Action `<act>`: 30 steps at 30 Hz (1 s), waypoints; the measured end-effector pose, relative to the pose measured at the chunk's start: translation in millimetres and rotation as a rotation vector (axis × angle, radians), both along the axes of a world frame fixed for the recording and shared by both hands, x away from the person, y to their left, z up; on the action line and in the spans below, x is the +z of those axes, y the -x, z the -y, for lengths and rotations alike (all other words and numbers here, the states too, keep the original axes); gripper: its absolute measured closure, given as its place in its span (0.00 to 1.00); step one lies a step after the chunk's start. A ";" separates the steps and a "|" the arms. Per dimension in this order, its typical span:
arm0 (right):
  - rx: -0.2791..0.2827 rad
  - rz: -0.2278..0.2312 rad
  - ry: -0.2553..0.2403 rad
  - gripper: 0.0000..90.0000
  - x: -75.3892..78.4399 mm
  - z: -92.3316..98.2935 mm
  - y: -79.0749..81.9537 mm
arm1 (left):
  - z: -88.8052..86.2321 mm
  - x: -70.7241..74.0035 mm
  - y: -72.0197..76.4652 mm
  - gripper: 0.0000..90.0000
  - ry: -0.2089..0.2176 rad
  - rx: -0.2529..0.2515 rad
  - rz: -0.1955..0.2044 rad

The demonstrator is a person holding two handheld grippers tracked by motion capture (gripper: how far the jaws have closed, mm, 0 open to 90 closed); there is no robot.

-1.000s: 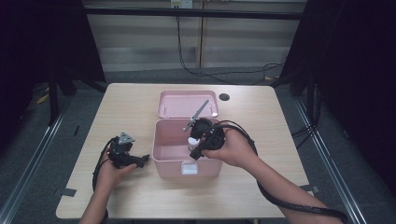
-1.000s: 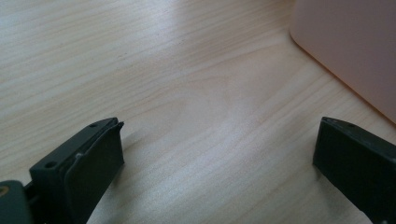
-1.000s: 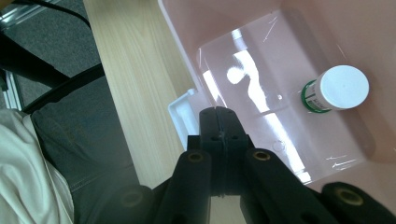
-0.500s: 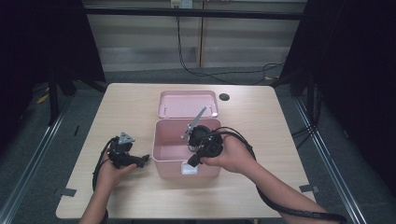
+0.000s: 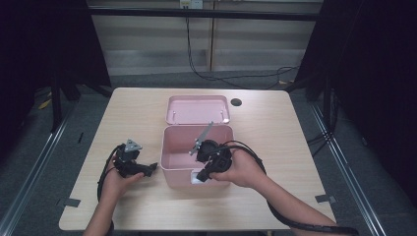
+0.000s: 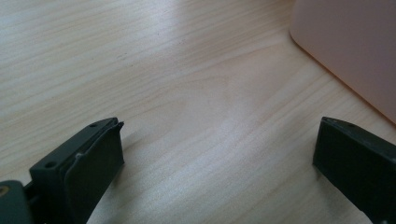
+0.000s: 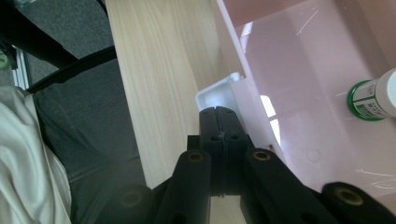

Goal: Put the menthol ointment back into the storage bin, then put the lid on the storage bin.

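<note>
An open pink box (image 5: 169, 147) stands mid-table, its lid (image 5: 196, 109) lying flat behind it. My right gripper (image 5: 201, 176) is shut with nothing between the jaws, and it points down over the box's front wall. In the right gripper view the closed tips (image 7: 219, 116) sit just below the white latch (image 7: 217, 95) on that wall. A small white bottle with a green label (image 7: 373, 98) lies inside the box. My left gripper (image 5: 152, 168) rests low on the table left of the box, jaws wide open (image 6: 219, 140) and empty, with the box's corner (image 6: 355, 46) ahead to the right.
The wooden table (image 5: 275, 128) has bare room on both sides of the box. A dark round hole (image 5: 236, 102) sits near the lid's right corner. Cables trail from both grippers toward the table's near edge. The person's lap shows below that edge (image 7: 84, 116).
My right gripper has come down and slid toward the box's front wall, staying shut. The left gripper has kept still.
</note>
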State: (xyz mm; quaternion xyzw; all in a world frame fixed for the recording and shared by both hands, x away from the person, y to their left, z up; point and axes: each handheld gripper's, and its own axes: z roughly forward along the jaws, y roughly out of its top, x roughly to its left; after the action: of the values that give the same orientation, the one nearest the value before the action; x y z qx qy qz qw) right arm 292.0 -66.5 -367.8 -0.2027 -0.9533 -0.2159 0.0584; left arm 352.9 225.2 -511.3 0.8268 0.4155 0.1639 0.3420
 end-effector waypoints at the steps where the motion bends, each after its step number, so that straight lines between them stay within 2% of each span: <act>1: 0.009 0.008 -0.003 1.00 -0.5 0.1 0.0 | 0.0 0.0 0.0 0.01 0.000 0.000 -0.001; 4: 0.016 0.022 0.010 1.00 -2.6 -0.8 0.9 | 0.1 -0.1 0.0 0.01 0.000 -0.002 -0.001; 9: 0.016 0.022 -0.002 1.00 -5.0 0.2 2.0 | 0.6 -0.3 0.1 0.00 0.005 0.000 -0.004; 11: 0.034 0.042 -0.009 1.00 -6.1 0.4 2.2 | 0.6 -0.3 0.0 0.00 0.005 -0.002 -0.005; 24: 0.030 0.038 -0.020 1.00 -6.7 2.4 2.4 | -1.3 0.4 -0.4 0.00 0.015 -0.002 -0.012; 26: 0.033 0.042 -0.025 1.00 -7.1 2.6 2.4 | -1.4 1.1 -0.6 0.02 0.009 -0.001 -0.010; 27: 0.031 0.039 -0.027 1.00 -7.1 2.9 2.0 | -2.3 3.0 -2.0 0.04 -0.008 -0.010 -0.018; 30: 0.032 0.035 -0.024 1.00 -6.9 2.8 1.9 | -4.0 8.2 -4.4 0.11 -0.016 0.006 -0.052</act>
State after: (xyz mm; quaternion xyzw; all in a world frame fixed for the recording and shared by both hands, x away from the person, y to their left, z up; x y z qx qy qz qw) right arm 290.1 -69.4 -374.7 -0.1827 -0.9547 -0.2301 0.0476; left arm 357.3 229.1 -503.2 0.8323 0.4251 0.1468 0.3240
